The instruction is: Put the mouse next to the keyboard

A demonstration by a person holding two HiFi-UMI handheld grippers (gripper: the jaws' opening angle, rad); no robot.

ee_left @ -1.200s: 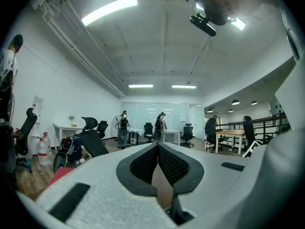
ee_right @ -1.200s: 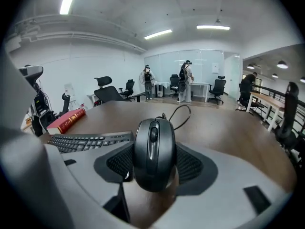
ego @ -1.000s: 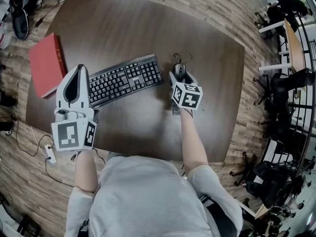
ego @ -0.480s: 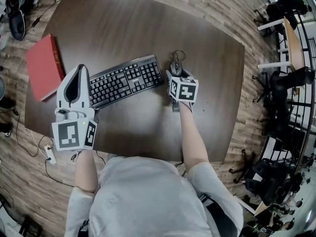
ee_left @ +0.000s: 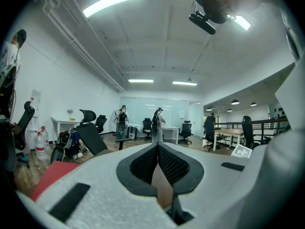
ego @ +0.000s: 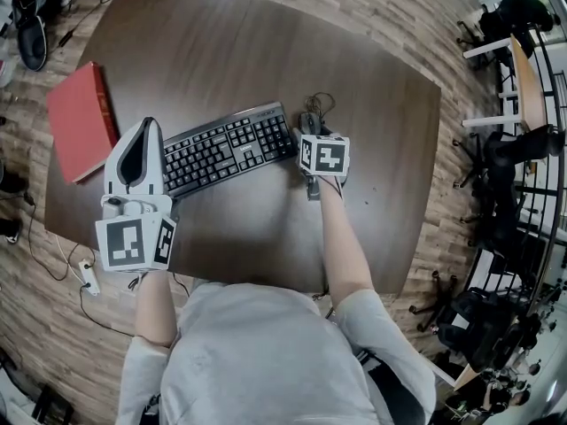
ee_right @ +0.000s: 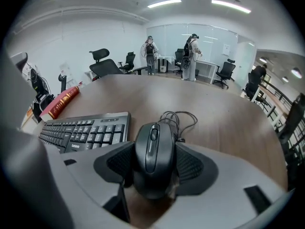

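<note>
Right gripper (ego: 311, 131), clenched on mouse (ee_right: 153, 154), shifted toward keyboard (ego: 226, 147) at its 9 o'clock. Left gripper (ee_left: 157, 149) closed, empty. Risk: bunched cable (ee_right: 178, 120) dragging, twisting mouse on release.

Bright ceiling strips, fisheye-warped edges

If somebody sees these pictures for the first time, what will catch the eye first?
First comes the right gripper, shut on the black mouse close to the right end of the keyboard on the dark table. Next come the left gripper, shut and empty near the keyboard's left end, and a red book at the table's left edge.
</note>
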